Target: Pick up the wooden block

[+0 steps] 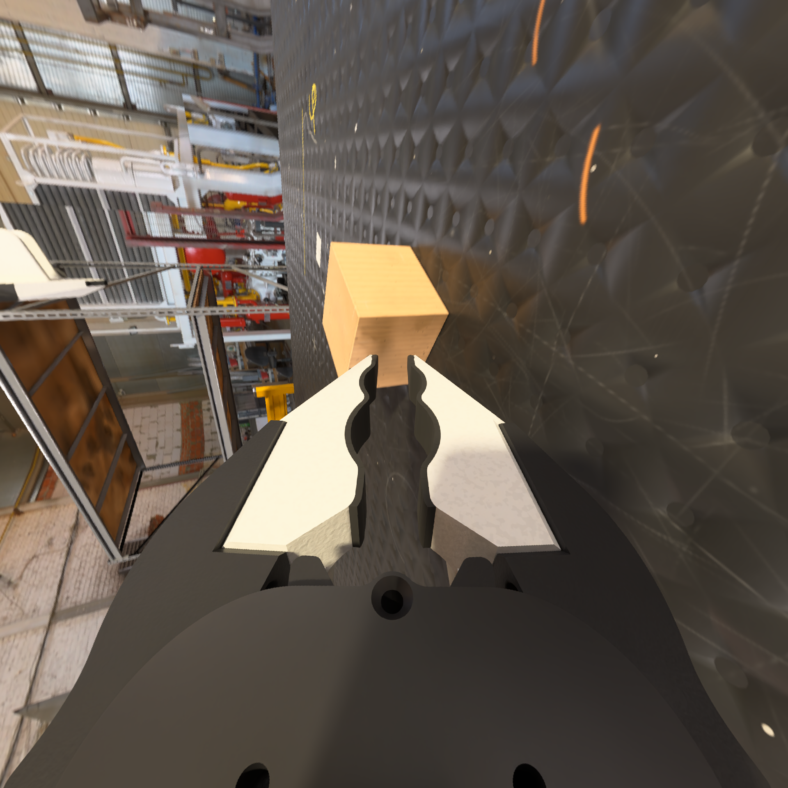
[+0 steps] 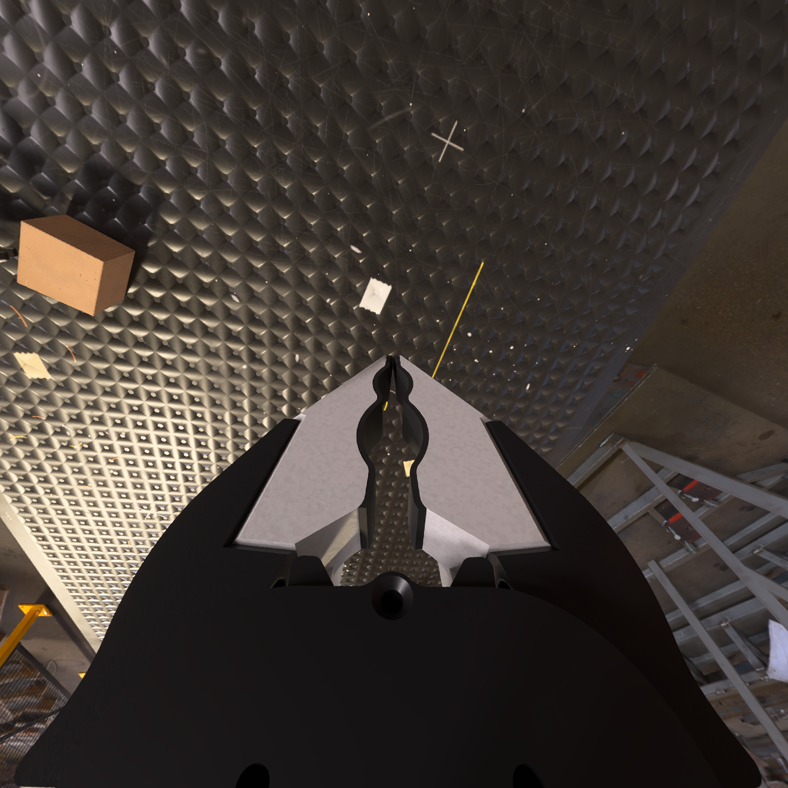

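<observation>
The wooden block [image 1: 379, 307], a light tan cuboid, rests on the dark studded metal table [image 1: 511, 170]. In the left wrist view it sits just beyond my left gripper [image 1: 393, 360], whose white fingers [image 1: 315, 447] stand a narrow gap apart, narrower than the block, and hold nothing. This view is rolled sideways. In the right wrist view the block [image 2: 72, 264] lies far to the upper left on the table [image 2: 298, 128]. My right gripper [image 2: 392, 360] is shut with its tips touching, empty, well away from the block.
White paper scraps [image 2: 375, 295] [image 2: 32, 365], a thin yellow line [image 2: 458, 317] and a white cross mark [image 2: 447, 141] lie on the table. The table edge [image 2: 682, 277] runs at the right, with metal scaffolding [image 2: 682, 533] below. An industrial hall [image 1: 170, 256] lies beyond the table's edge.
</observation>
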Action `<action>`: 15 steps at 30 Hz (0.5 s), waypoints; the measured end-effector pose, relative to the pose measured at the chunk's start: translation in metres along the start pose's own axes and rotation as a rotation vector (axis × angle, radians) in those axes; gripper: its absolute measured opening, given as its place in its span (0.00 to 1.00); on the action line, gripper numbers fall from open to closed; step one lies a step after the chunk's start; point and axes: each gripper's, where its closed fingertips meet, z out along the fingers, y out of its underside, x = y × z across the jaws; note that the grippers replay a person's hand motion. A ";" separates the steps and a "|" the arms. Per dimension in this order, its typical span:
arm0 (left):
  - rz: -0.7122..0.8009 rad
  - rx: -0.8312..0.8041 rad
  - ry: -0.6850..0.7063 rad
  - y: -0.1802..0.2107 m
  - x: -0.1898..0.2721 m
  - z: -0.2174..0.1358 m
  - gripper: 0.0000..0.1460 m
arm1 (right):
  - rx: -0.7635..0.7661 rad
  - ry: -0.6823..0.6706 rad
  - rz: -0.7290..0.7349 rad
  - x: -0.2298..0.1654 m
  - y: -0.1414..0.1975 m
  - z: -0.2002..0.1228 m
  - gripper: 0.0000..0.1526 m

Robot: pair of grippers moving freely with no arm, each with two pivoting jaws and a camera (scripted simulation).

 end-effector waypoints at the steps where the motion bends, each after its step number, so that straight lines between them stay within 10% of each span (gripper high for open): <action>1: -0.010 -0.015 -0.004 0.003 -0.001 -0.002 0.10 | 0.002 -0.002 0.001 0.000 0.000 0.000 0.00; 11: -0.633 0.006 -0.068 0.006 -0.080 -0.005 0.14 | 0.024 -0.016 0.008 0.000 0.000 0.000 0.00; 15: -0.420 -0.025 -0.382 0.005 -0.153 0.019 0.14 | 0.015 0.002 0.002 0.000 0.000 0.000 0.00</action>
